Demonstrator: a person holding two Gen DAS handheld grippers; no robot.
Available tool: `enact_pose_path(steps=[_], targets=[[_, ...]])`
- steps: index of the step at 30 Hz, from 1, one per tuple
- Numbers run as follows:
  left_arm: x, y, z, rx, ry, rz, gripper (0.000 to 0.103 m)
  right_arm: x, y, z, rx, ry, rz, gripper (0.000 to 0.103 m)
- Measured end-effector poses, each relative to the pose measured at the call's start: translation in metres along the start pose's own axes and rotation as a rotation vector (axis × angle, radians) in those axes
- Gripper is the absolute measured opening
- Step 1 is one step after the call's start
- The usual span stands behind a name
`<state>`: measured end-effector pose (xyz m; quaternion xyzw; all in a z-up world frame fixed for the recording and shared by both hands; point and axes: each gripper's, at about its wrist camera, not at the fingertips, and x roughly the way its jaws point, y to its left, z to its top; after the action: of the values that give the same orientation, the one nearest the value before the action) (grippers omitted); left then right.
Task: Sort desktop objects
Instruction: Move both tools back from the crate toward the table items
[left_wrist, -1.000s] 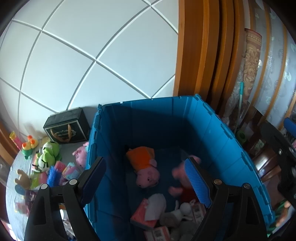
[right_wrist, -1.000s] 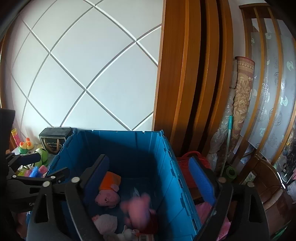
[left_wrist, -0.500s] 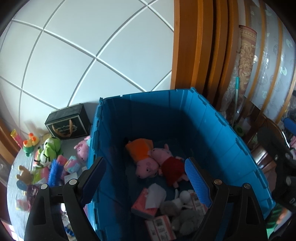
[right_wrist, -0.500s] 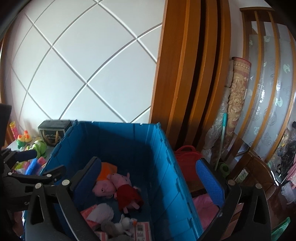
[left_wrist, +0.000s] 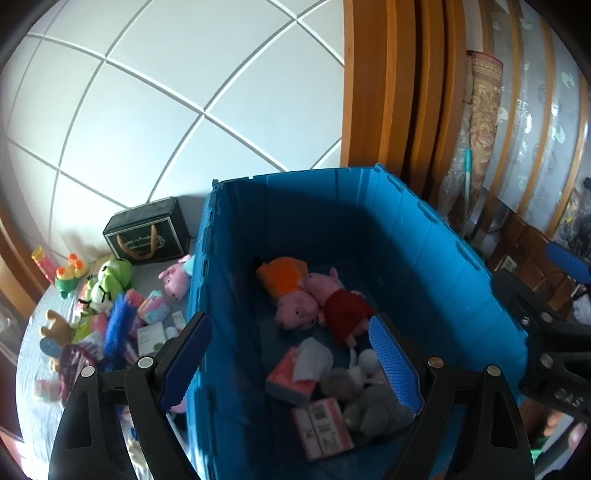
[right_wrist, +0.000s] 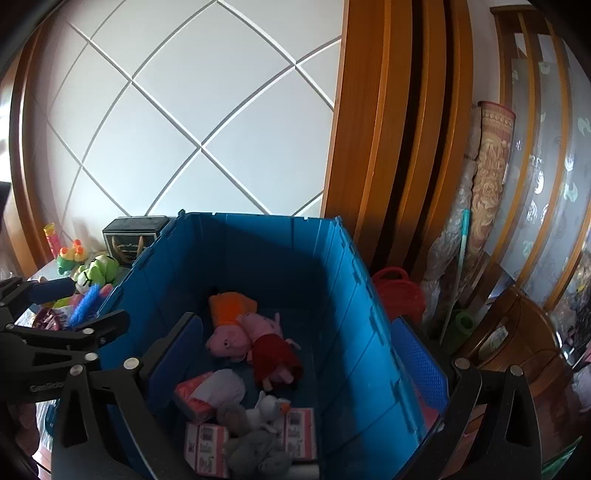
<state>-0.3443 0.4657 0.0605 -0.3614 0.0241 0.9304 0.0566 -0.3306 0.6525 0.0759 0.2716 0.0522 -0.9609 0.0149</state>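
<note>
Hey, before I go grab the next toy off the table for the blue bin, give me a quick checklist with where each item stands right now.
1. Left gripper empty and open: ok, nothing between its pads.
2. Right gripper empty and open: ok.
3. Pig plush in the red dress settled inside the blue bin: ok, it lies beside the orange-dressed pig plush.
4. Room left in the bin: ok, part of its floor is bare.
5. Toys left on the table: not ok, the green frog plush and others remain there.
6. Clear path to the table: cannot tell.
</note>
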Motion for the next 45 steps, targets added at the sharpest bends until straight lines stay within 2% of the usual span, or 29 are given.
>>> enact_pose_path(steps=[6,11,15,23,31,35,39,45], targets=[[-0.034,0.014,-0.026,0.01,-0.04,-0.023,0.088,-0.018,0.01,-0.028,0.002,0.022,0.027,0.103],[-0.062,0.031,-0.049,0.028,-0.073,-0.031,0.093,-0.039,0.029,-0.045,0.034,0.022,0.036,0.103],[-0.084,0.051,-0.07,0.033,-0.1,-0.047,0.095,-0.058,0.053,-0.059,0.045,0.029,0.034,0.103],[-0.121,0.105,-0.122,0.017,-0.104,-0.05,0.098,-0.099,0.115,-0.084,0.054,0.03,0.043,0.103],[-0.146,0.172,-0.179,-0.025,-0.088,0.005,0.099,-0.128,0.193,-0.116,0.049,0.036,0.102,0.103],[-0.156,0.203,-0.204,-0.053,-0.112,0.049,0.099,-0.137,0.237,-0.132,0.036,0.032,0.147,0.103],[-0.161,0.231,-0.224,-0.087,-0.134,0.082,0.099,-0.139,0.268,-0.142,0.038,0.024,0.173,0.103],[-0.154,0.272,-0.242,-0.171,-0.112,0.127,0.099,-0.131,0.312,-0.149,-0.035,0.042,0.195,0.103]])
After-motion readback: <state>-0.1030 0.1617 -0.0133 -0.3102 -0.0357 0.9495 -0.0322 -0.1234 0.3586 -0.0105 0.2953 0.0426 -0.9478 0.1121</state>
